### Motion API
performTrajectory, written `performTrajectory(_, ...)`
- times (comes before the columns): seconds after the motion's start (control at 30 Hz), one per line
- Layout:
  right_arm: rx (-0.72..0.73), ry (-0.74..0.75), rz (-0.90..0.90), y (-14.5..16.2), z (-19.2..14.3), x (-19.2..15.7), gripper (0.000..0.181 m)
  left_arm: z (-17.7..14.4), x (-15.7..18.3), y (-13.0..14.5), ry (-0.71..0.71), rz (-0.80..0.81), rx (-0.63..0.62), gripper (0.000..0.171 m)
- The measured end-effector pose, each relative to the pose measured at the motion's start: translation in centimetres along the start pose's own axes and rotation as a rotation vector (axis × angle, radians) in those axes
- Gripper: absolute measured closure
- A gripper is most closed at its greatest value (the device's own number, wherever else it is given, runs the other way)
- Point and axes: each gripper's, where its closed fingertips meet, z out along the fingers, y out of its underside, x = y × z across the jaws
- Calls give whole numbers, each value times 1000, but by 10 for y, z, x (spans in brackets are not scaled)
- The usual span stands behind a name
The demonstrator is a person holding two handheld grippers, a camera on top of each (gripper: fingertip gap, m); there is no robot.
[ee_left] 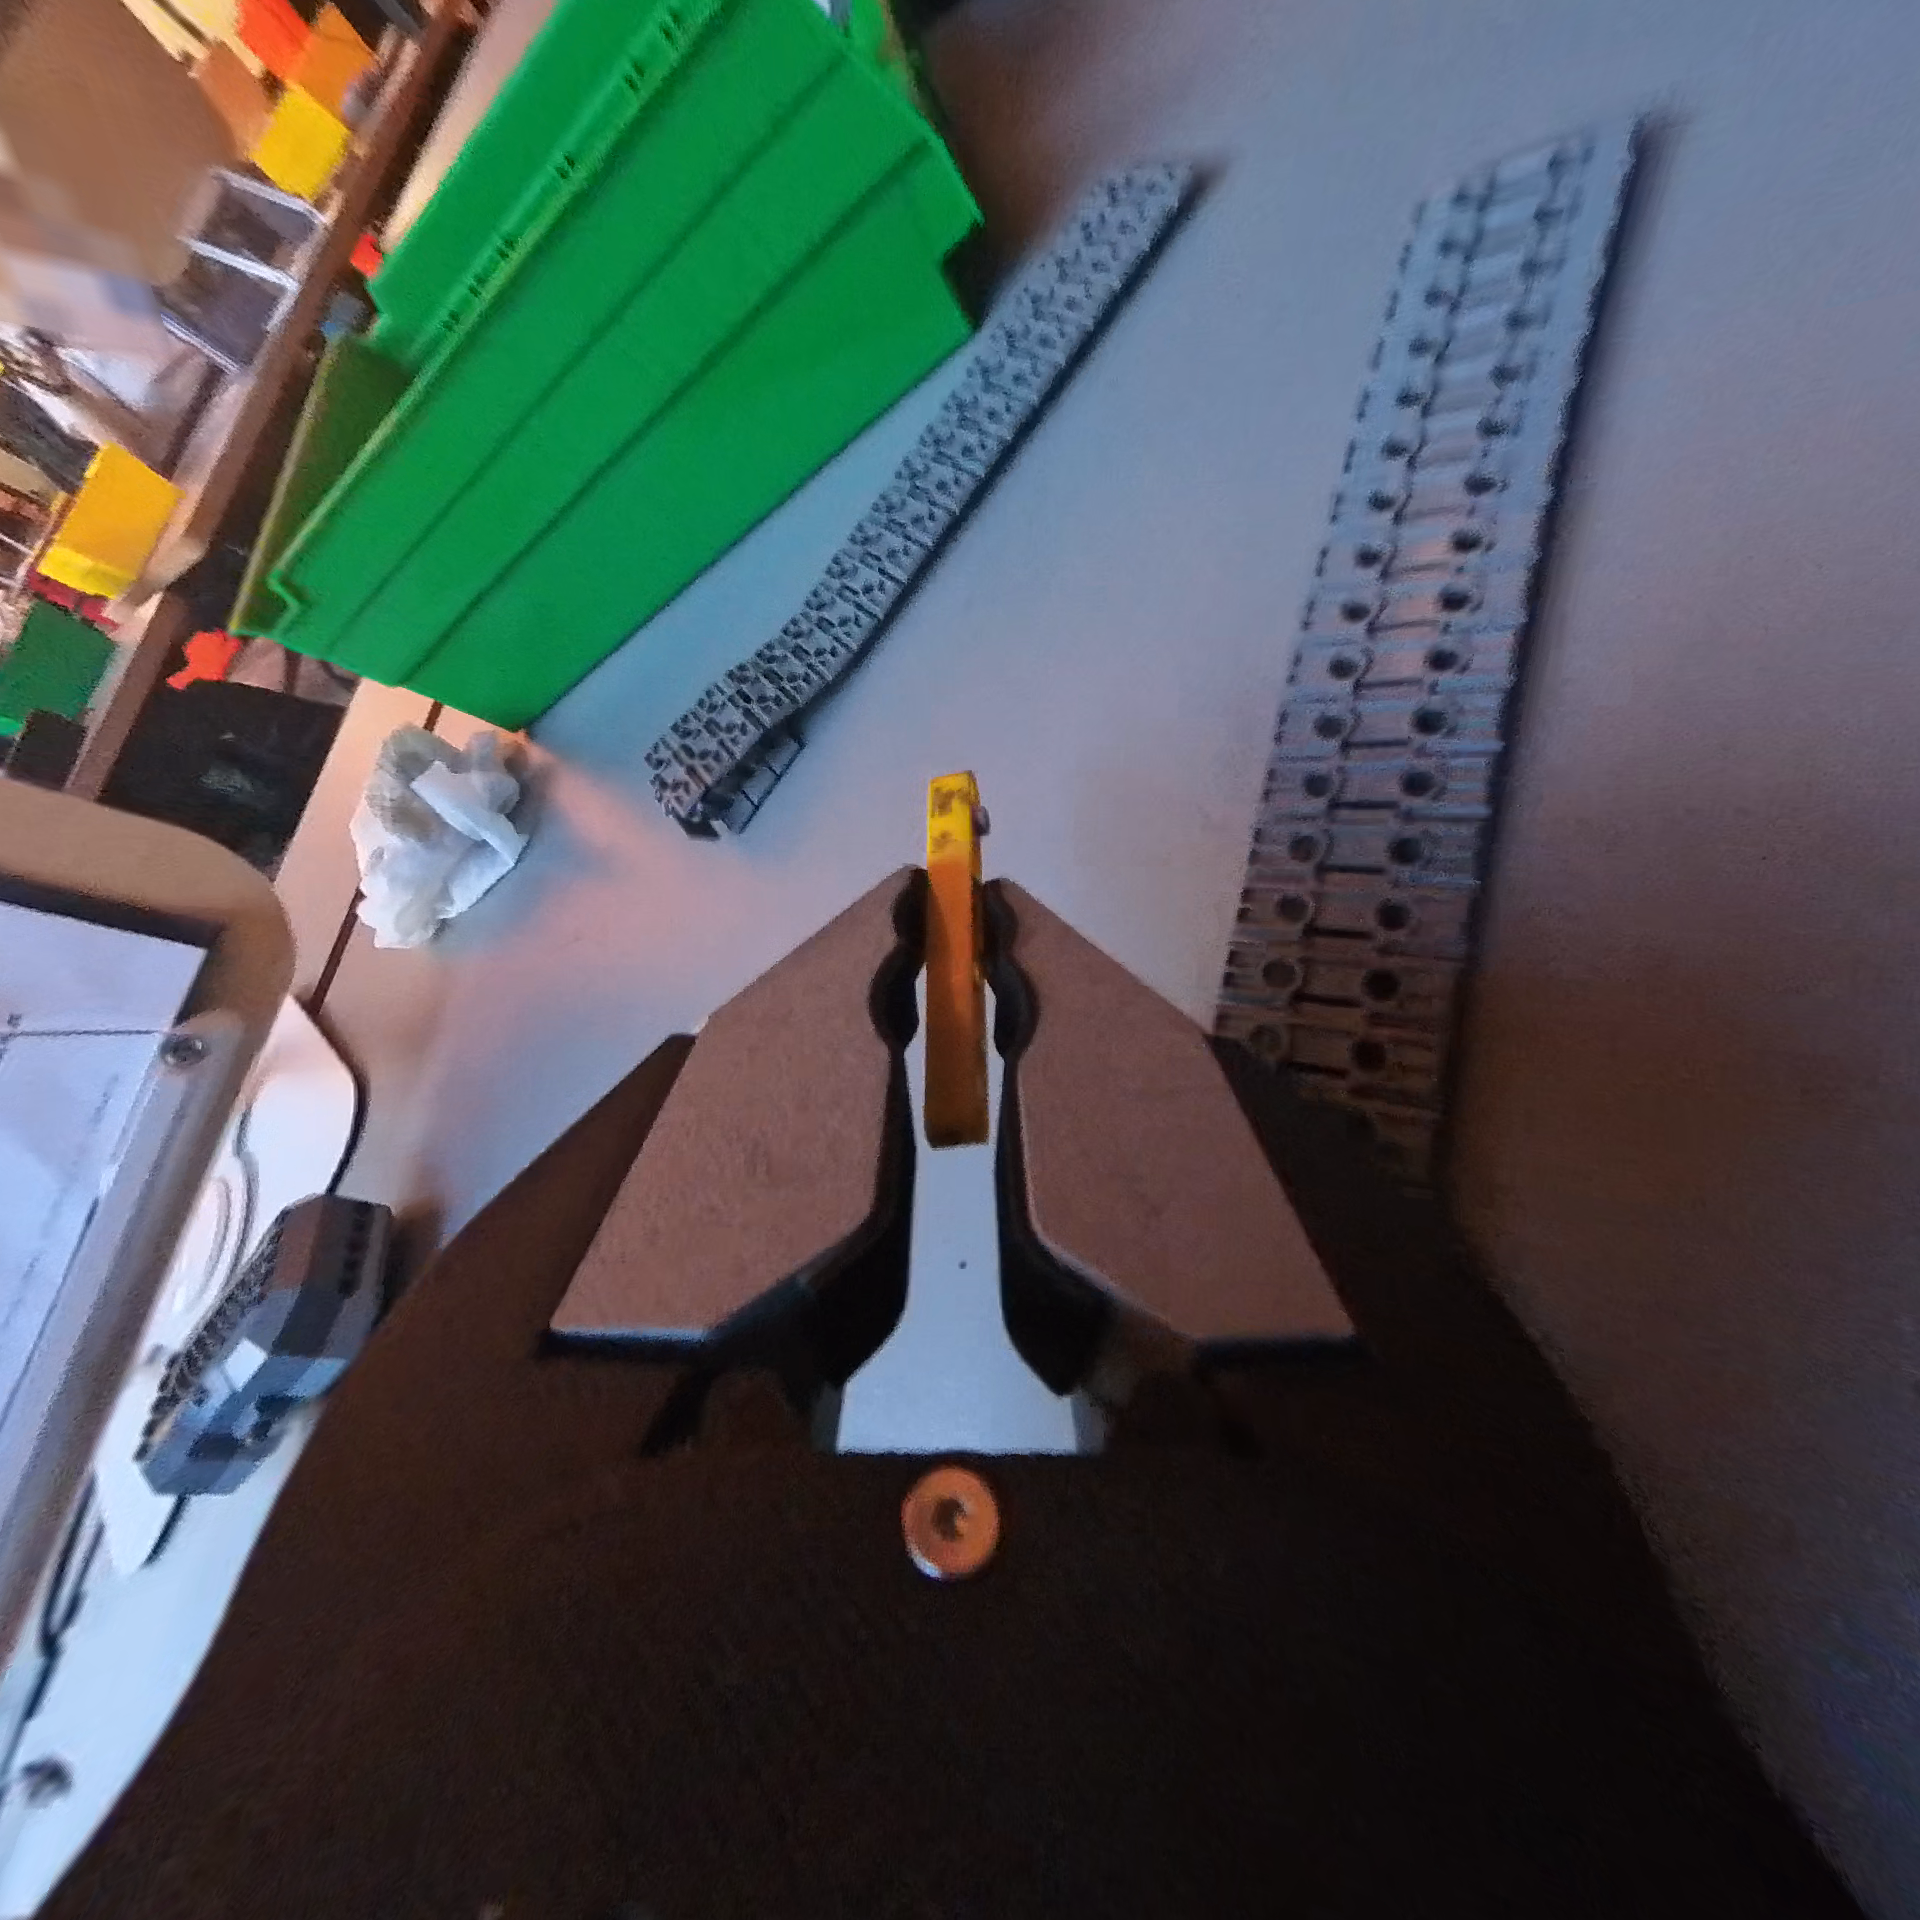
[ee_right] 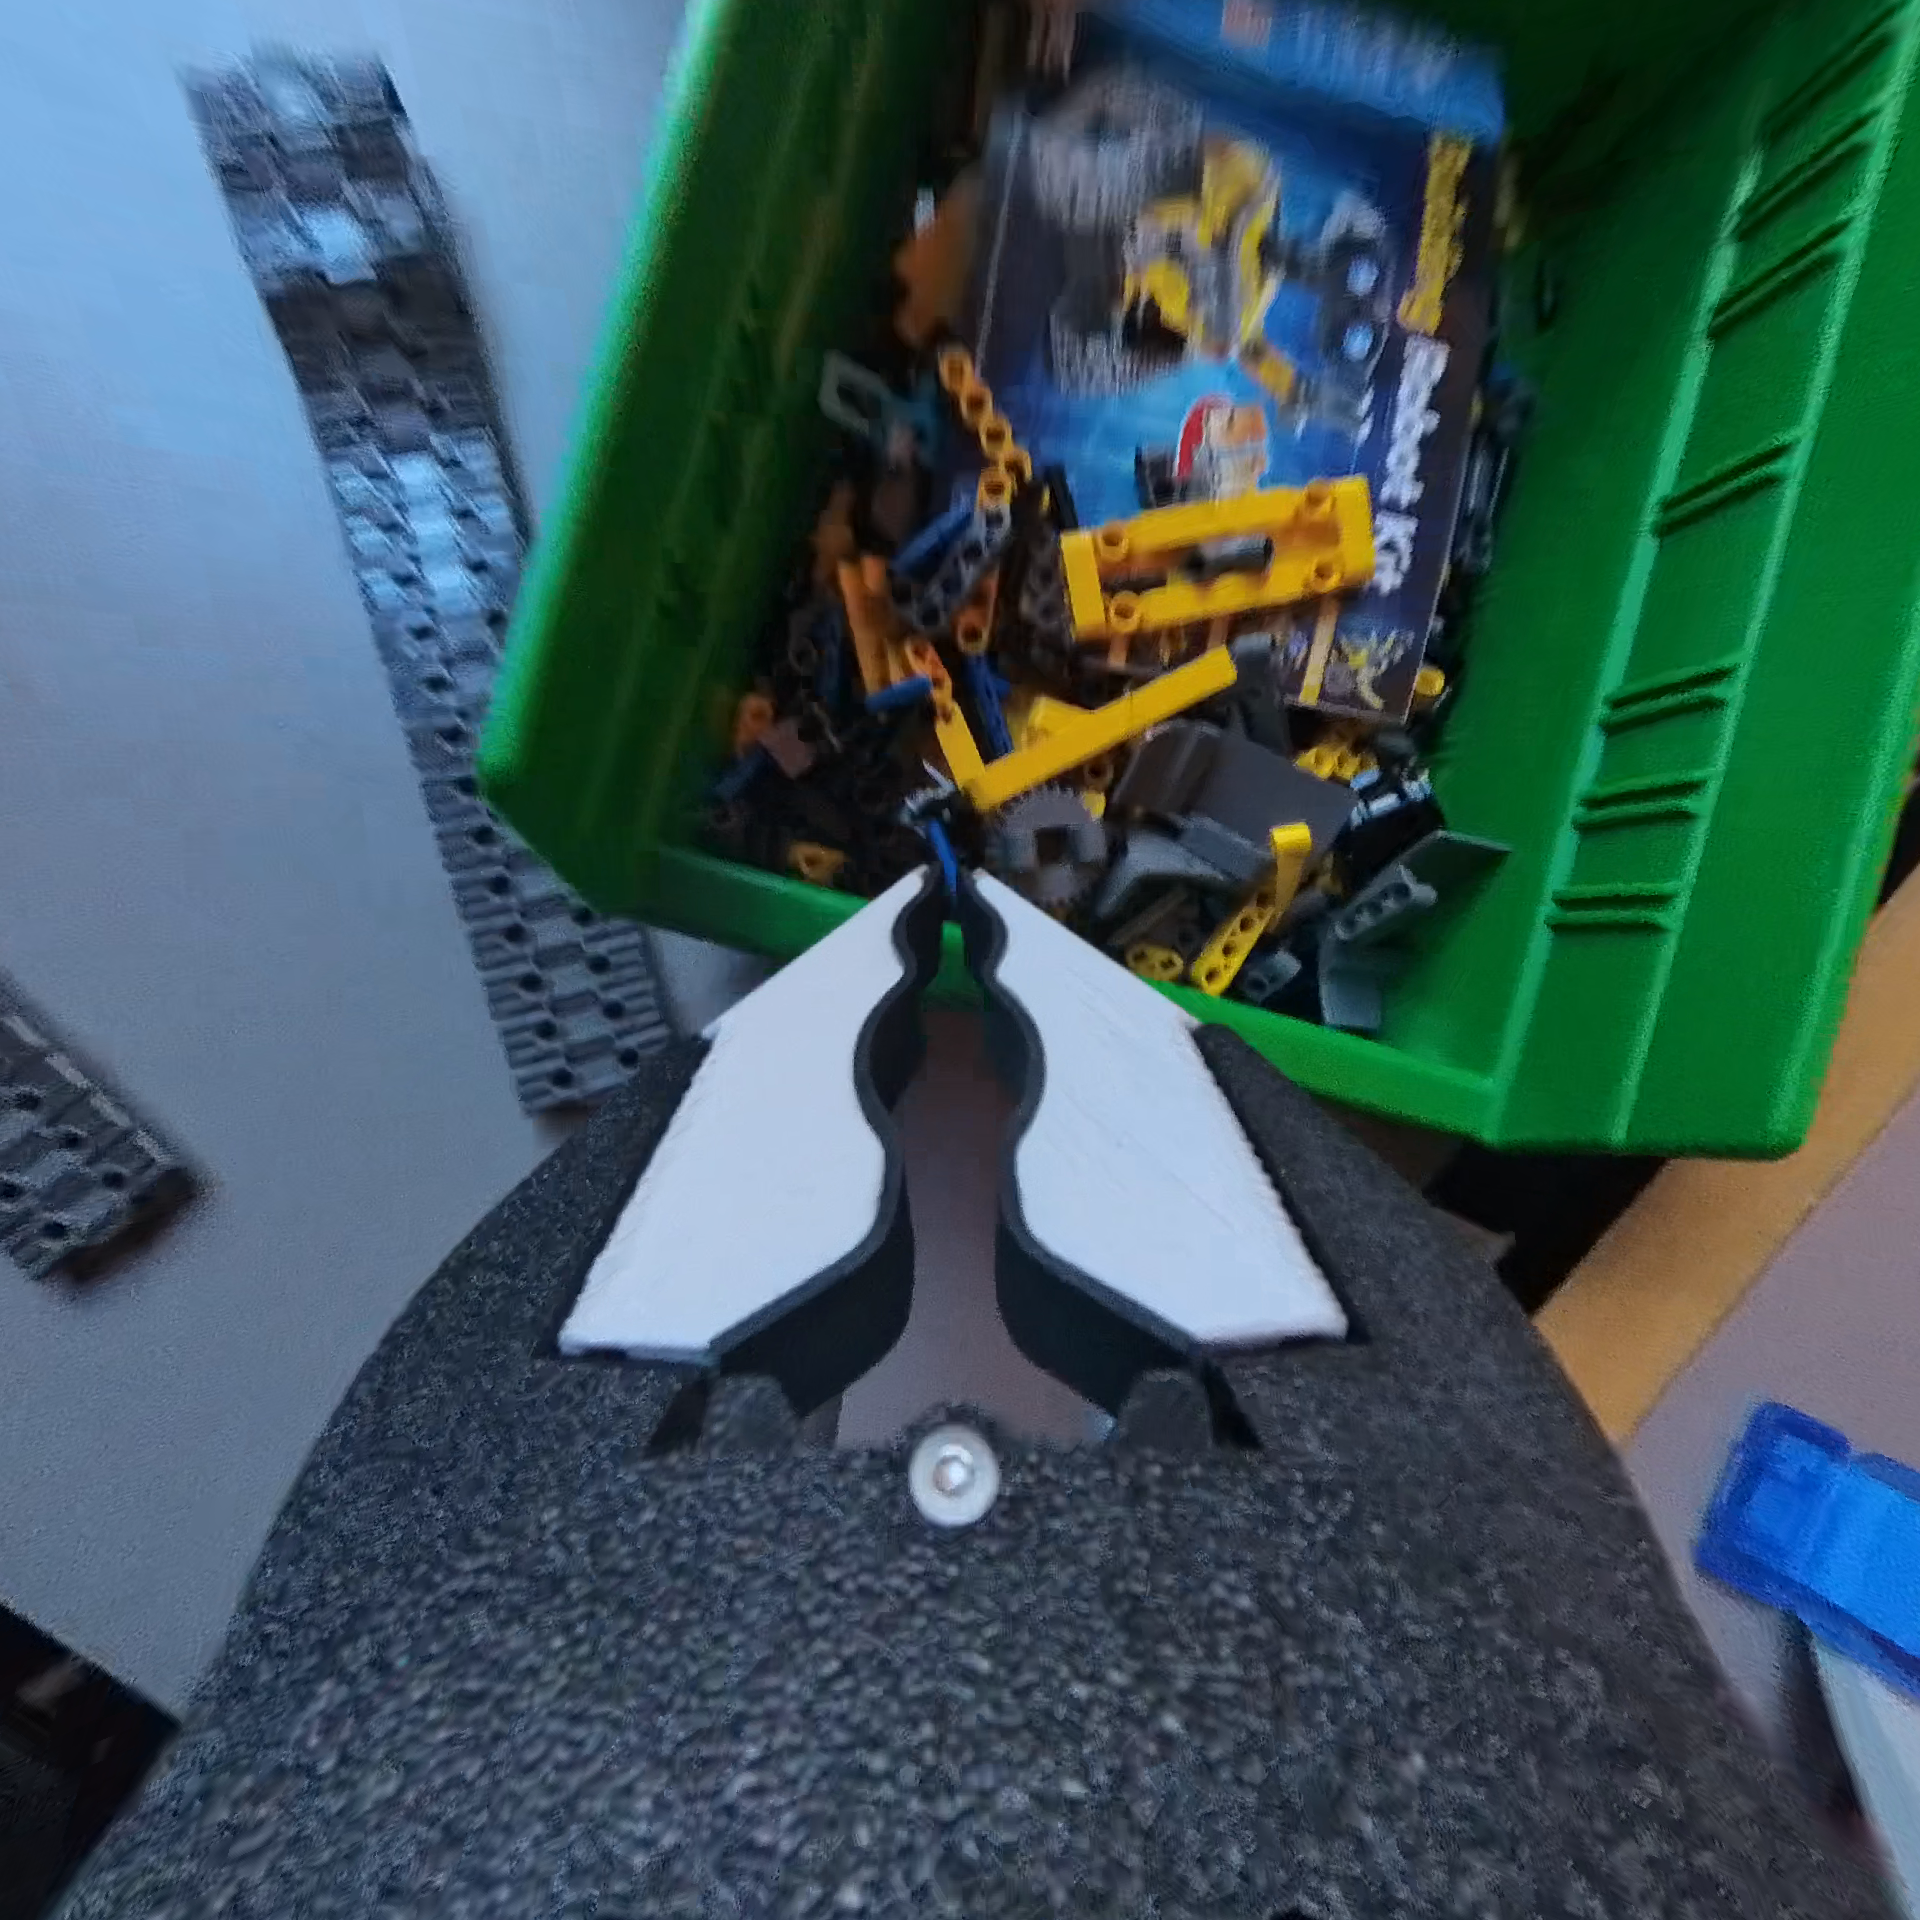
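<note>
Two wrist views over a pale bench (ee_left: 1195,582), described left to right. In the left wrist view, a white device with a printed sheet sits at the far left edge, with a small grey brick assembly (ee_left: 265,1340) resting against it. Beyond it lies a crumpled white tissue (ee_left: 436,831), then a green bin (ee_left: 665,343) along the bench's far side, with shelving and coloured boxes behind. A narrow grey track strip (ee_left: 914,488) lies beside the bin, and a wide grey track strip (ee_left: 1423,623) lies well apart to the right. The left tongs (ee_left: 954,904) are narrowed onto a flat yellow piece (ee_left: 954,966), held on edge above bare bench; open room lies between the two strips. In the right wrist view, track strips lie at the left, one long grey track strip (ee_right: 416,582) running close beside the green bin (ee_right: 1683,727). The bin holds a loose heap of yellow, black and grey bricks and a blue booklet (ee_right: 1247,343). The right tongs (ee_right: 948,883) are nearly closed on a thin blue pin (ee_right: 943,847), just over the bin's near rim. A blue object shows at the far right edge. Little assembly appears done: most bricks remain in the bin.
</note>
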Motion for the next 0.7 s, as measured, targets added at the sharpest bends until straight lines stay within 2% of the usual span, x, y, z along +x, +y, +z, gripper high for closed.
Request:
performTrajectory(0.07,-95,-30,-41,6,9,-1,181,9,3,4,33,42,-37,164)
performTrajectory(0.2,-250,-124,-102,8,21,-6,181,19,8,3,41,144,-35,164)
performTrajectory(0.33,-442,-152,-145,17,29,9,181,27,11,10,18,237,-54,164)
performTrajectory(0.43,-483,-202,-192,18,34,6,181,29,6,14,-30,296,-82,164)
performTrajectory(0.5,-491,-223,-212,20,37,4,181,27,7,12,-24,313,-59,164)
performTrajectory(0.7,-478,-244,-202,10,24,13,178,27,5,11,-27,291,-42,163)
